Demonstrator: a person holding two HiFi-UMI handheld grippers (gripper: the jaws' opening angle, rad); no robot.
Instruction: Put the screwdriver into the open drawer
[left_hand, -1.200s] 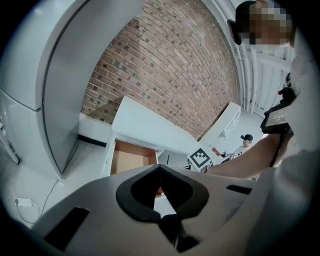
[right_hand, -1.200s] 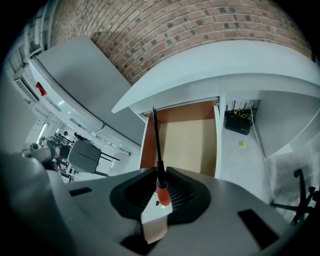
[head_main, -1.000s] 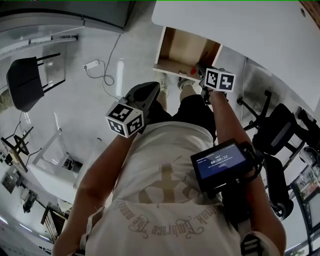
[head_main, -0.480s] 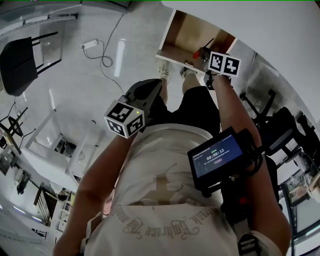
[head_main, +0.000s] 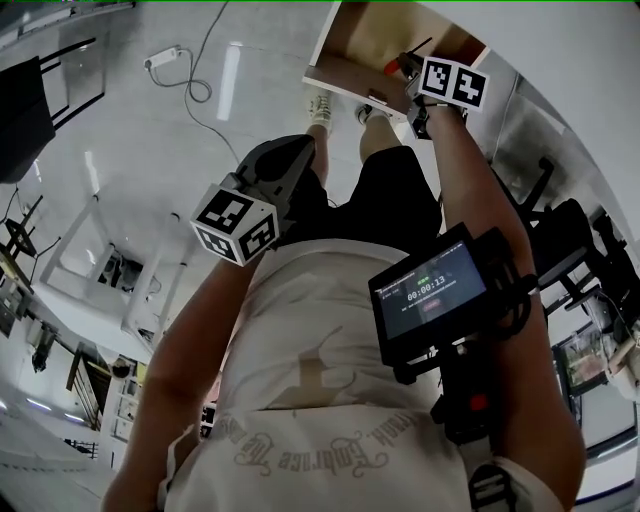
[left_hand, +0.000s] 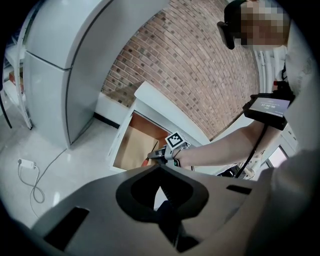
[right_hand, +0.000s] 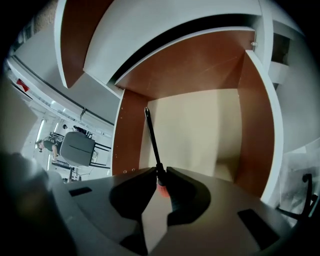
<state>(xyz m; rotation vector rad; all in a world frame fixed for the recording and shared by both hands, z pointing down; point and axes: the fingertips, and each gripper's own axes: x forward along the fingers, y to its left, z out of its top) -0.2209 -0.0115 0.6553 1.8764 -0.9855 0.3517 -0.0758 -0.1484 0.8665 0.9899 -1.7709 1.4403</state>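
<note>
The open drawer (head_main: 350, 75) juts from the white desk at the top of the head view; it has brown walls and a cream floor (right_hand: 195, 130). My right gripper (head_main: 403, 68) hangs over the drawer's front, shut on the screwdriver (right_hand: 153, 142). The red handle sits between the jaws and the black shaft points down into the drawer. In the left gripper view the drawer (left_hand: 131, 146) and the right gripper (left_hand: 159, 154) lie ahead. My left gripper (head_main: 290, 165) is lower at my left thigh, its jaws shut with nothing in them.
A white power strip (head_main: 163, 57) with its cable lies on the floor left of the drawer. A black office chair (head_main: 560, 245) stands to the right. A grey cabinet (left_hand: 65, 65) and a brick wall (left_hand: 200, 65) rise behind the desk.
My right gripper has sunk with the screwdriver, closer over the drawer. The left gripper has dropped a little and shifted left in the head view.
</note>
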